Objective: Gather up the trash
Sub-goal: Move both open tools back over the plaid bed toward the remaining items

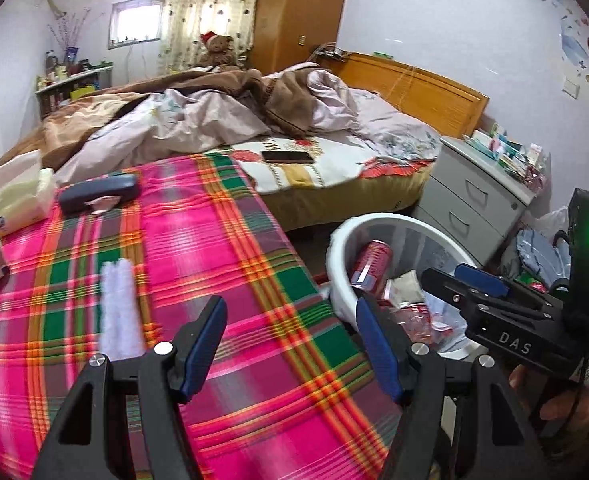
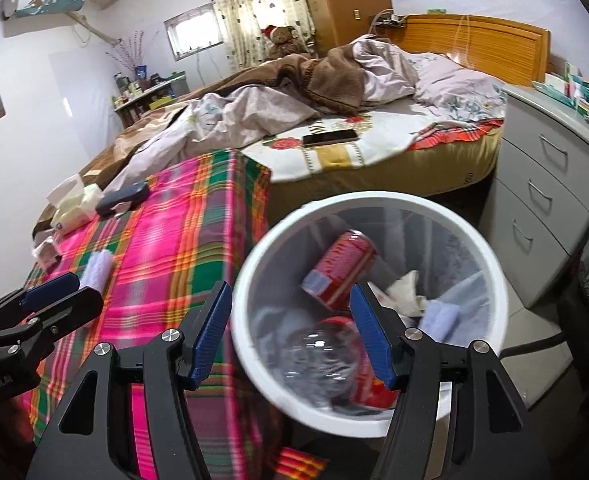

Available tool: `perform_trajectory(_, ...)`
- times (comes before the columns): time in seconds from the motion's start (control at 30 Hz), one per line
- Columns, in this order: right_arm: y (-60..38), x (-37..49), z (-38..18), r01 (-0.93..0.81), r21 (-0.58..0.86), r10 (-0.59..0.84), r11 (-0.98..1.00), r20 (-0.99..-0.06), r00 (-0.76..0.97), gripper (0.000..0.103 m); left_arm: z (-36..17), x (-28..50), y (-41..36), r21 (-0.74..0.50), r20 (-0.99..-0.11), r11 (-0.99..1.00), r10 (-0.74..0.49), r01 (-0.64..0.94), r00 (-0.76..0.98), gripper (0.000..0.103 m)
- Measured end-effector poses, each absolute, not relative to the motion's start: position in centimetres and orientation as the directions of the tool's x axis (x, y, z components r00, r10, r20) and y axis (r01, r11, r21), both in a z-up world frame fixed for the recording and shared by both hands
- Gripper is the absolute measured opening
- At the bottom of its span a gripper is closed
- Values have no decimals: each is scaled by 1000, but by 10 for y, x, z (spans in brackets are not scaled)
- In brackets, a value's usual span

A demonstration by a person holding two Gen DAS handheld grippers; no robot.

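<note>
Already the round white plastic bin holds red cans and tissue. Left gripper and right gripper hang spread, empty; a white fuzzy roll waits on the plaid cloth.

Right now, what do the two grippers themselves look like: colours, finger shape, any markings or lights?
Both are matte black, angular frames with cut-out windows and round silver bolts at the pivots. Each finger ends in a long blue ribbed pad. The right gripper carries white "DAS" lettering, a green light on its upright black block and a white label near the handle. The left gripper shows no markings here. No cables are visible.
</note>
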State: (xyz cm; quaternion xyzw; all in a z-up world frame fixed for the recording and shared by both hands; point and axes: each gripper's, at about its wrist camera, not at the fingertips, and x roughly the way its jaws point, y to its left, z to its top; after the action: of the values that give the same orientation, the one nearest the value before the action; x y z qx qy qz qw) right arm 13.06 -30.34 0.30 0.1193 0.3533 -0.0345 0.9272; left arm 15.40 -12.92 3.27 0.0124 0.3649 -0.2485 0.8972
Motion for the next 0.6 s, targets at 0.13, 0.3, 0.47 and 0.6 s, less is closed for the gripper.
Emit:
perform_trajectory(0.13, -284, 134, 3, 117, 195, 42, 974, -660, 750, 63, 32, 155, -107, -167, -660, 892, -418, 420, 625, 69)
perform_trajectory(0.3, -259, 139, 4, 70, 201, 82, 977, -657, 750, 63, 30, 157, -76, -169, -653, 911, -390, 377, 649, 69)
perform_trajectory(0.47, -225, 149, 3, -2, 198, 135, 980, -662, 738, 63, 27, 166, -37, -170, -650, 939, -335, 299, 683, 69)
perform_trajectory(0.6, -201, 158, 0, -49, 198, 172, 979, -673, 720, 63, 26, 172, -5, -167, -650, 957, -288, 237, 703, 69)
